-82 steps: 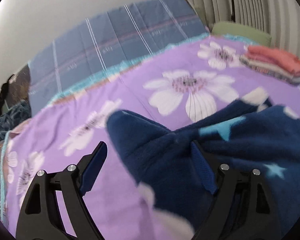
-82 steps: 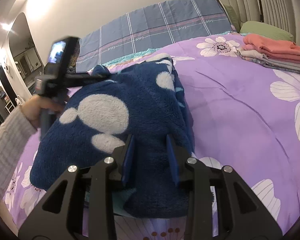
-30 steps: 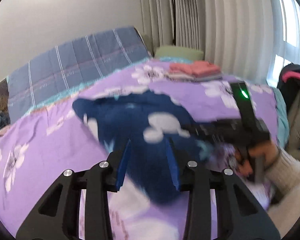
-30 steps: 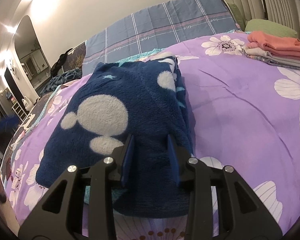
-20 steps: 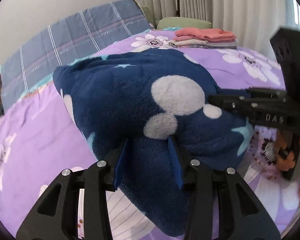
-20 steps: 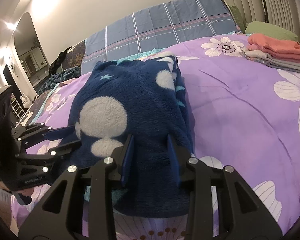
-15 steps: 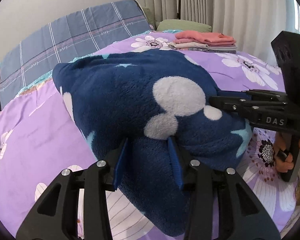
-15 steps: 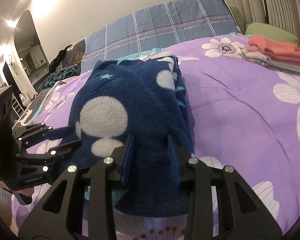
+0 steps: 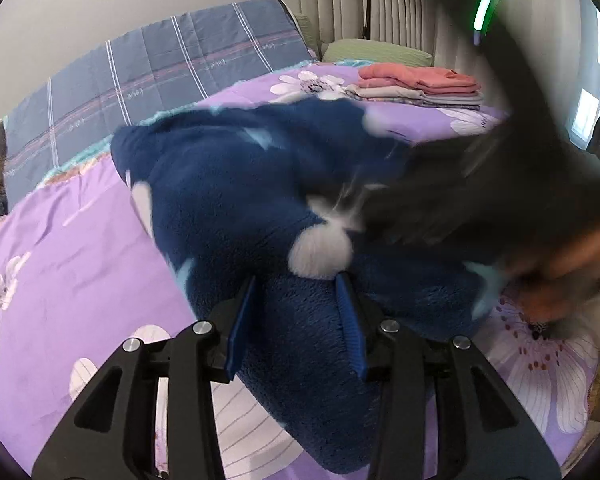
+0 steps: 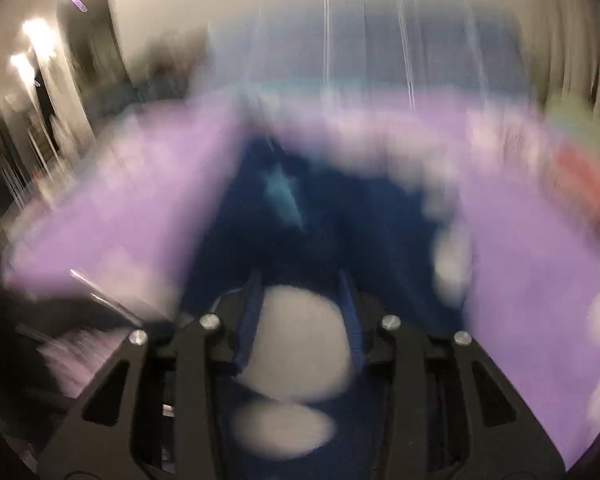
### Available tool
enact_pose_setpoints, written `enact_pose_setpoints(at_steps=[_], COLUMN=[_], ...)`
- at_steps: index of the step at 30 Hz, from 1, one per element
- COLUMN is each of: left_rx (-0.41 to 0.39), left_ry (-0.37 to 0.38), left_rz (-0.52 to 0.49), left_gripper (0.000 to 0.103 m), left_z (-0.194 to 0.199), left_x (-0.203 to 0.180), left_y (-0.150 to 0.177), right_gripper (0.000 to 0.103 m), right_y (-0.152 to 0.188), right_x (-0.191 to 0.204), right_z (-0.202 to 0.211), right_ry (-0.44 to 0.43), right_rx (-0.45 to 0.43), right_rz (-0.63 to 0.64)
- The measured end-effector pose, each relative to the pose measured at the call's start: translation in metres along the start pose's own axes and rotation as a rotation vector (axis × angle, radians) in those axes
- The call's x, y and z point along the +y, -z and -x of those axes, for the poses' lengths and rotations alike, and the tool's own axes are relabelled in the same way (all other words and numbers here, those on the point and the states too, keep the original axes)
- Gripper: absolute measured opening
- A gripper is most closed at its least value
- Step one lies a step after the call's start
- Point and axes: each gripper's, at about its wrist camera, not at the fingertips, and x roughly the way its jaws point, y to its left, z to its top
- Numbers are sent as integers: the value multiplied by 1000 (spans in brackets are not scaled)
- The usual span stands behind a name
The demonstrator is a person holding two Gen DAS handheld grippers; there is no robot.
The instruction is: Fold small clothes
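A navy fleece garment (image 9: 236, 200) with white dots and pale blue stars lies bunched on the purple flowered bedspread (image 9: 60, 264). My left gripper (image 9: 296, 312) is shut on the garment's near fold. My right gripper (image 10: 300, 308) is shut on the same garment (image 10: 320, 216), with a white patch between its fingers; that view is heavily blurred. In the left wrist view the right gripper (image 9: 472, 184) shows as a dark blur sweeping over the garment's right side.
A stack of folded clothes (image 9: 420, 84), pink on top, sits at the far right of the bed beside a green pillow (image 9: 376, 50). A blue plaid blanket (image 9: 148, 76) covers the head of the bed. Curtains hang behind.
The right gripper has swung fast up and over the garment with the cloth in it, blurring its view. The left gripper keeps its hold on the near fold, and the garment has bunched up.
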Motion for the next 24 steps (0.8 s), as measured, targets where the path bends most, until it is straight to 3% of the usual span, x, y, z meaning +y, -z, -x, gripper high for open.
enact_pose_setpoints(at_steps=[1, 3, 7, 12, 14, 17, 19, 20, 21, 22, 24], left_rx=[-2, -4, -19, -43, -106, -189, -151, -105, -6, -7, -54], left_ry=[4, -6, 24, 70, 47, 48, 38, 16, -26, -22, 25], left_rz=[3, -13, 4, 21, 29, 88, 98, 89, 64, 50, 137], left_gripper=[42, 42, 42, 42, 42, 42, 42, 42, 46, 46, 46], left_z=[-1, 1, 2, 24, 40, 48, 19, 0, -38, -60, -66], left_x=[0, -2, 4, 19, 29, 53, 65, 67, 68, 67, 74], left_y=[0, 0, 1, -10, -24, -54, -67, -66, -57, -46, -38], right_gripper=[38, 38, 38, 40, 49, 51, 51, 49, 47, 47, 47], right_y=[6, -1, -1, -18, -32, -55, -64, -62, -55, -42, -35], right_x=[-1, -4, -1, -11, -17, -21, -30, -39, -47, -57, -70], right_z=[-2, 5, 2, 23, 48, 73, 53, 22, -5, -34, -38], right_ry=[5, -4, 1, -86, -106, -48, -63, -44, -12, -11, -50], right_rx=[-35, -7, -22, -4, -66, -173, -126, -26, 56, 98, 64], right_rz=[37, -16, -3, -88, -107, -69, -85, -120, -140, -156, -208])
